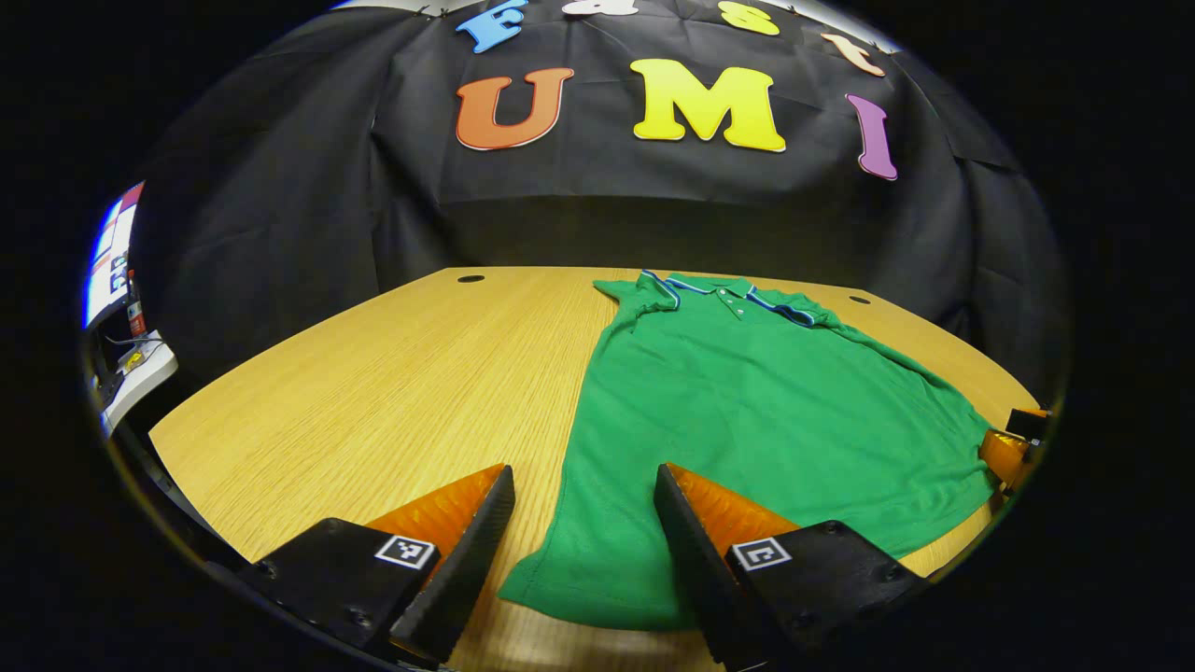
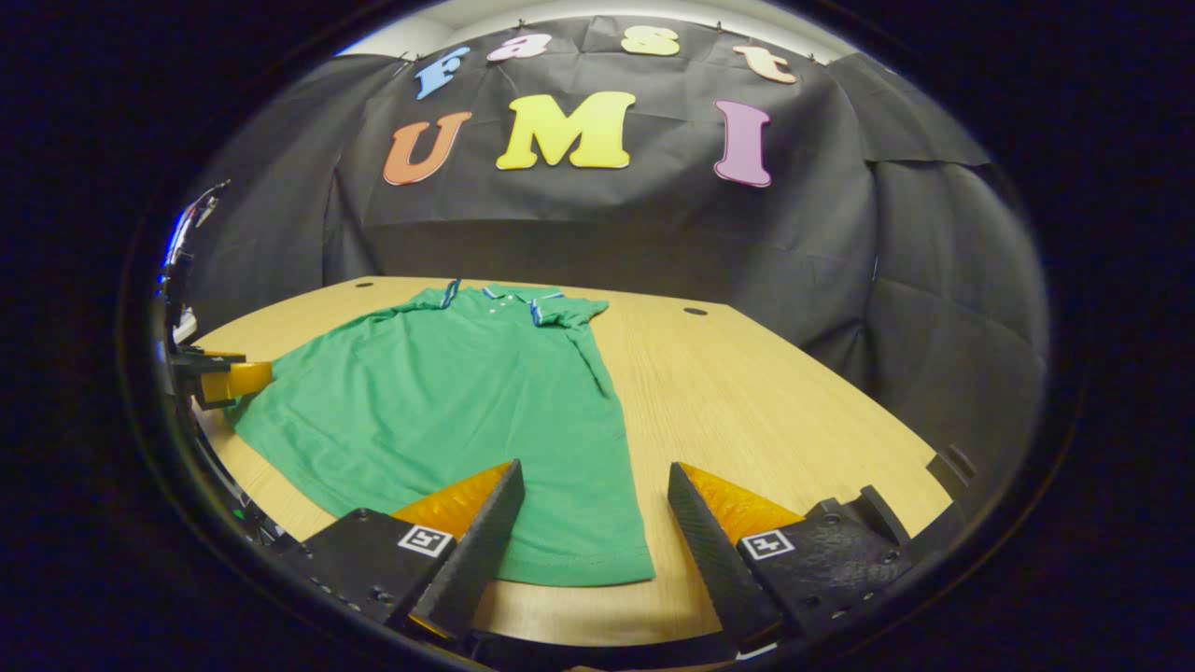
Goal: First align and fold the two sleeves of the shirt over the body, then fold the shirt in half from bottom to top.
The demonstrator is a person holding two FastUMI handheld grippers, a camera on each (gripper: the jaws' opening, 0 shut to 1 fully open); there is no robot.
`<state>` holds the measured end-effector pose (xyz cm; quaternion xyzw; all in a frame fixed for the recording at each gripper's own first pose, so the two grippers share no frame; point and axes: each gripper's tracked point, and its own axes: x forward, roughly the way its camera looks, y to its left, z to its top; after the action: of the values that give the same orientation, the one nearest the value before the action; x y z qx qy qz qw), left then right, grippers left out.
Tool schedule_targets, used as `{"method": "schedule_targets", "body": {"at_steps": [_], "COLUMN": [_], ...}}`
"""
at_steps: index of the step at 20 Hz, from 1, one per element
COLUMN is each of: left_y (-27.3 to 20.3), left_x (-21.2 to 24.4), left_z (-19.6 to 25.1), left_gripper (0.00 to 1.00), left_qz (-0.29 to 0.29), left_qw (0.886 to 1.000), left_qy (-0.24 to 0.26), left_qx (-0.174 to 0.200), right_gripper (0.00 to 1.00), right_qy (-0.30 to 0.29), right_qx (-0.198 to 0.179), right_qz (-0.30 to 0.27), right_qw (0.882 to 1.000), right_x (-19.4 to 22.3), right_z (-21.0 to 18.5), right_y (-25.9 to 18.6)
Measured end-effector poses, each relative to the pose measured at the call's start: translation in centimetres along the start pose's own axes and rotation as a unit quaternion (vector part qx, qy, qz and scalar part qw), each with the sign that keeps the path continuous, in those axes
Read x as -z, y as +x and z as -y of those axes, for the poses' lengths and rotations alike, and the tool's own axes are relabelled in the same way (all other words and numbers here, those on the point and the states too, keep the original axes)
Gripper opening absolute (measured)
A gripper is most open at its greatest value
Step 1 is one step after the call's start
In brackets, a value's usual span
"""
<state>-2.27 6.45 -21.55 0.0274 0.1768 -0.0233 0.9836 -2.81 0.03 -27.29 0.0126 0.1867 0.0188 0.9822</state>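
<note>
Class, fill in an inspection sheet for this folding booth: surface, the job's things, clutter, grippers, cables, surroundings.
Surface: wooden table, with dark round holes near its far edge.
Job's things: green shirt lying flat, collar at the far side, sleeves folded in, bottom hem near.
Clutter: nothing seen on the table.
Grippers: left gripper and right gripper both open, at the hem corners.
Cables: nothing clear.
Surroundings: black cloth wall.
</note>
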Motion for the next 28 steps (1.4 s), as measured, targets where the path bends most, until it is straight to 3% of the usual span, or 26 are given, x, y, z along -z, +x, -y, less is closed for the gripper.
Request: {"method": "schedule_targets", "body": {"at_steps": [2,3,4,6,7,8,9,15,24,28], "left_y": [0.1,0.1,0.2,0.4,0.5,0.6,0.7,0.9,0.8,2.0], "left_x": [0.0,0.0,0.0,-0.1,-0.2,-0.3,-0.3,-2.1,-12.6,-16.4], "left_z": [-0.1,0.0,0.3,0.7,0.9,0.9,1.0,1.5,2.7,3.1], "left_gripper": [0.81,0.66,0.62,0.45,0.27,0.2,0.09,0.06,0.06,0.06], "left_qz": [-0.002,-0.003,-0.005,-0.01,-0.011,-0.01,-0.009,-0.001,0.084,0.106], "left_qw": [1.0,1.0,1.0,1.0,1.0,1.0,1.0,1.0,0.996,0.994], "left_qy": [0.0,0.003,0.005,0.008,0.007,0.004,0.004,0.004,0.014,0.012], "left_qx": [-0.003,-0.001,0.002,0.007,0.009,0.007,0.006,0.017,0.034,0.038], "right_gripper": [0.96,0.86,0.79,0.58,0.3,0.21,0.02,0.02,0.01,0.01], "right_qy": [0.05,0.058,0.051,0.04,0.039,0.042,0.046,0.036,-0.014,0.007], "right_qx": [-0.024,-0.022,-0.024,-0.053,-0.061,-0.061,-0.058,-0.068,-0.059,-0.081], "right_qz": [-0.027,-0.026,-0.031,-0.032,-0.031,-0.04,-0.039,-0.028,0.092,0.096], "right_qw": [0.998,0.998,0.998,0.997,0.997,0.996,0.997,0.997,0.994,0.992], "right_x": [0.5,0.3,0.2,0.1,0.1,0.2,0.2,-2.0,-14.4,-16.9], "right_z": [-0.5,-0.1,-0.2,-1.5,-2.0,-2.2,-2.1,-2.3,-2.3,-3.3], "right_y": [0.1,0.2,0.3,0.4,0.4,0.5,0.6,0.7,1.2,2.3]}}
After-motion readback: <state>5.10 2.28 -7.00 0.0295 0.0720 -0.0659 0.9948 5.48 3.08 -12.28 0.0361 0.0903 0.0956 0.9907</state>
